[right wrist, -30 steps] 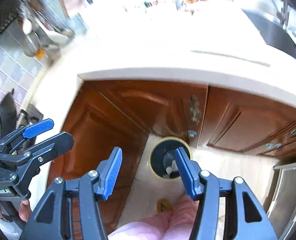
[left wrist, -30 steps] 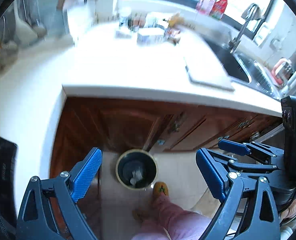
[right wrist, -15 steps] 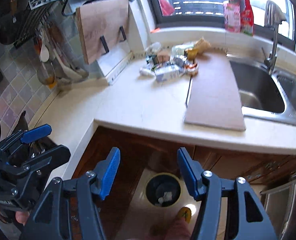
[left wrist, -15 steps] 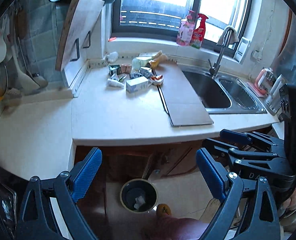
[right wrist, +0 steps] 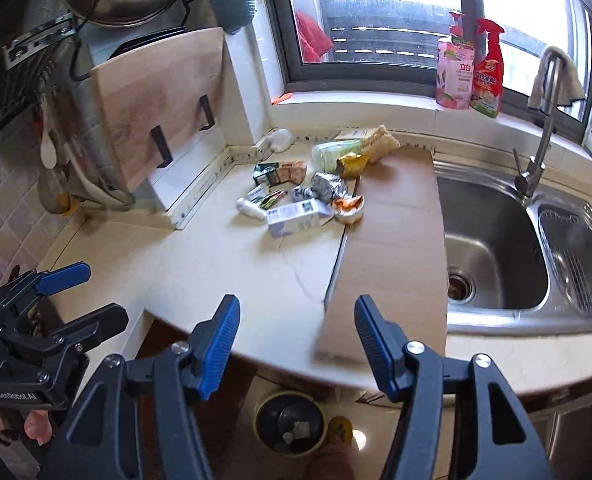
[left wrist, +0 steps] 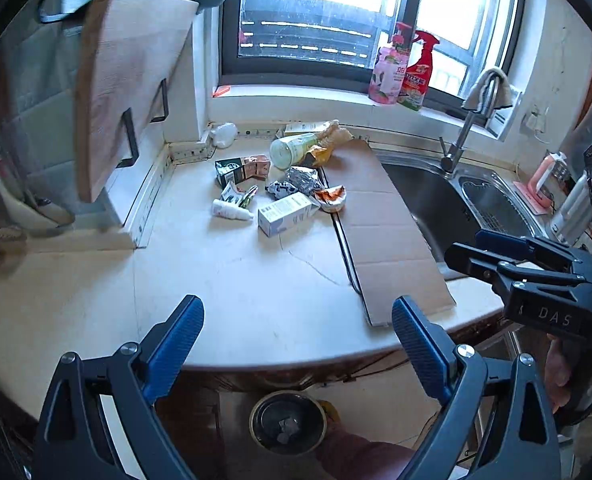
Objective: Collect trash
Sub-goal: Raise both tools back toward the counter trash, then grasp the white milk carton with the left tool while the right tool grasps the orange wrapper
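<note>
A pile of trash lies at the back of the white counter (left wrist: pixel 236 280): a white-blue carton (left wrist: pixel 284 214) (right wrist: pixel 296 216), a green bottle (left wrist: pixel 292 150) (right wrist: pixel 336 154), foil wrappers (left wrist: pixel 302 178), a small white tube (left wrist: pixel 230 211) and a dark box (left wrist: pixel 236 170). A round trash bin (left wrist: pixel 288 422) (right wrist: pixel 290 422) stands on the floor below the counter edge. My left gripper (left wrist: pixel 296 336) is open and empty above the counter's front edge. My right gripper (right wrist: pixel 296 336) is open and empty, also near the front edge.
A flat cardboard sheet (left wrist: pixel 380 232) (right wrist: pixel 392 248) lies beside the steel sink (right wrist: pixel 492 240) with its faucet (right wrist: pixel 540 120). A wooden cutting board (right wrist: pixel 156 108) leans at the left. Spray bottles (right wrist: pixel 470 68) stand on the windowsill. Utensils hang on the left wall.
Both grippers have risen and tilted up from looking down at the floor bin and cabinet doors to facing the counter and the trash pile. Both stayed open and empty.
</note>
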The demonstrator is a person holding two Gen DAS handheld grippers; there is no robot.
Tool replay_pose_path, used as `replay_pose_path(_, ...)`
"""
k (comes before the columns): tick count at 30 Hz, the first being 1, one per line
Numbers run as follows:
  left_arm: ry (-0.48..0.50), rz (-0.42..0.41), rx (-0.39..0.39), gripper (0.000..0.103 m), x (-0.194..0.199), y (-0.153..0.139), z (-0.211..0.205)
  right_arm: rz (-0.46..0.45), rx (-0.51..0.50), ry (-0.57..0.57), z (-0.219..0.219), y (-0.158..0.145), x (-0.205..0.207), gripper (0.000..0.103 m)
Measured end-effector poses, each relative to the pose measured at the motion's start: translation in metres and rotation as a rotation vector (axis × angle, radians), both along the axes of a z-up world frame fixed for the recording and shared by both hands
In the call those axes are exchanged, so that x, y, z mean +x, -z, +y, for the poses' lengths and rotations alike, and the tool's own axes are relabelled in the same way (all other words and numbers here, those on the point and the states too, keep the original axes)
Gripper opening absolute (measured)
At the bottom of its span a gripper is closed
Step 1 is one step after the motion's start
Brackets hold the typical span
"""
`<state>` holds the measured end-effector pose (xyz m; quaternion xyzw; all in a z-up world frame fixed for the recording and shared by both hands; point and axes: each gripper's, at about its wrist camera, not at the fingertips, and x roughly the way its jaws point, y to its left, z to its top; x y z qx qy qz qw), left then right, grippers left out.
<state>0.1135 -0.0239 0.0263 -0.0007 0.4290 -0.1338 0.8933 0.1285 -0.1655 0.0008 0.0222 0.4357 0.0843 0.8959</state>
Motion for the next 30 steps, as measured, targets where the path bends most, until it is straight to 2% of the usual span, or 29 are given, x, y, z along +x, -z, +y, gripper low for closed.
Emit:
replay_pose_path(6,0.044,0.054,0.072,0.094,0.088,0.024,-0.025,0.049,-0.033,-0.027,-0.022,0.016,0.073,0.060)
replay_pose_path(13,0.135,0.136,0.139,0.094,0.179,0.071,-0.058,0.140,-0.014,-0.022,-0.053,0.059,0.148,0.060)
replay_pose_path(16,0.170,0.178,0.176,0.089,0.209,0.094,-0.070,0.181,-0.002,-0.022,-0.062,0.078,0.169,0.060)
replay_pose_path(20,0.202,0.251,0.209,0.078,0.241,0.127,-0.083,0.227,0.006,-0.039,-0.066,0.101,0.192,0.060)
replay_pose_path(26,0.235,0.311,0.240,0.076,0.270,0.160,-0.093,0.269,0.019,-0.078,-0.065,0.124,0.215,0.060)
replay_pose_path(30,0.245,0.350,0.258,0.067,0.278,0.175,-0.096,0.276,0.013,-0.116,-0.060,0.132,0.223,0.060)
